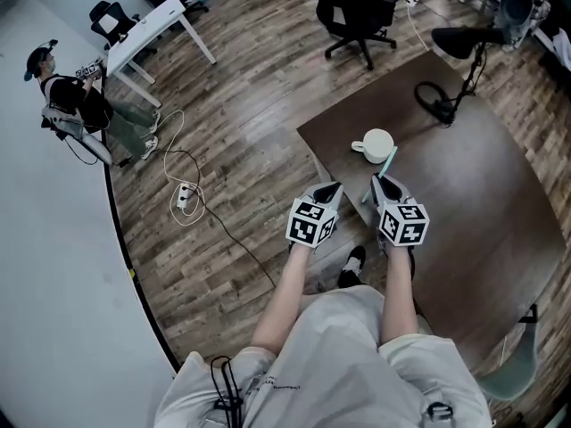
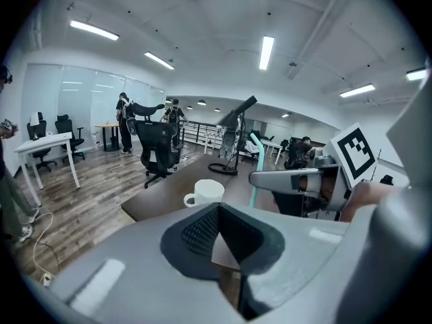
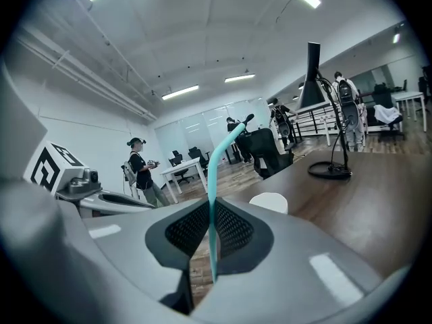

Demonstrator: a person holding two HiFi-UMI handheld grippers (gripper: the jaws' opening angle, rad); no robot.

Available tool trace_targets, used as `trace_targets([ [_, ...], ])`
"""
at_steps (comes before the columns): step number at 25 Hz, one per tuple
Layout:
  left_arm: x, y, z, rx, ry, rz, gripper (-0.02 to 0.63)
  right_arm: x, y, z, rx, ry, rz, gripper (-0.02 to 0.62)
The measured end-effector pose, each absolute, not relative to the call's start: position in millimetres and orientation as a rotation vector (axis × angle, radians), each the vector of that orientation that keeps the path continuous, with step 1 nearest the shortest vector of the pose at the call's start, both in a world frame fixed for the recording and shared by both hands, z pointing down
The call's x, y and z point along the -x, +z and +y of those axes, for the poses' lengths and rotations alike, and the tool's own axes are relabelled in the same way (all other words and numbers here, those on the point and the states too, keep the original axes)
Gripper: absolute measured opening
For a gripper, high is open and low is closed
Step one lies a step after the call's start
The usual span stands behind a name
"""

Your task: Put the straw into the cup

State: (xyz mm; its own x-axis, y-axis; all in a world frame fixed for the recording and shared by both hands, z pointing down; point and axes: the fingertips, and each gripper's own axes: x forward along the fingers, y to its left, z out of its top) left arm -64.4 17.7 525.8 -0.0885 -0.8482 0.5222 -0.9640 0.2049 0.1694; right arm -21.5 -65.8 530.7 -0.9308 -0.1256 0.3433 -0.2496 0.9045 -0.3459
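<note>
Item one, right gripper: jaws closed on the straw. It is a thin teal piece, pinched low on its length, with a long free run rising from the pads and curving at the tip. Item two, left gripper: jaws shut together with nothing between them, idling just beside the right gripper. Item three, cup: a white handled mug, upright on the table, mouth open, ahead of the right gripper's jaws and a little to their right. The straw's free end lies near its rim but not yet over it. Farther ahead are a desk lamp and an office chair, both well clear. Hazards, as judged: with so much unsupported length, the straw may flex or swing, so its tip could meet the rim or outer wall instead of the opening. A sideways push on the cup could slide or tip it. A slender round shaft between flat pads may rotate or slip if it is tilted quickly. Releasing it before the tip is well inside could let it fall onto the table. The idle left gripper, so close alongside, could foul the right one.
</note>
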Motion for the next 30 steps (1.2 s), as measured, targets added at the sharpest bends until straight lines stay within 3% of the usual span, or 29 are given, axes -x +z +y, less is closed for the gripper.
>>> trace_targets([
  [12,88.6,514.0,-63.1,-1.7,0.276,-2.022,0.0,26.4,525.4,-140.3,-0.252,0.567,-2.795,0.049],
  [30,115.0,537.2,-72.2,-1.653,0.32,-1.998,0.0,16.1,538.2,-173.7,-0.321,0.678,-2.803,0.049],
])
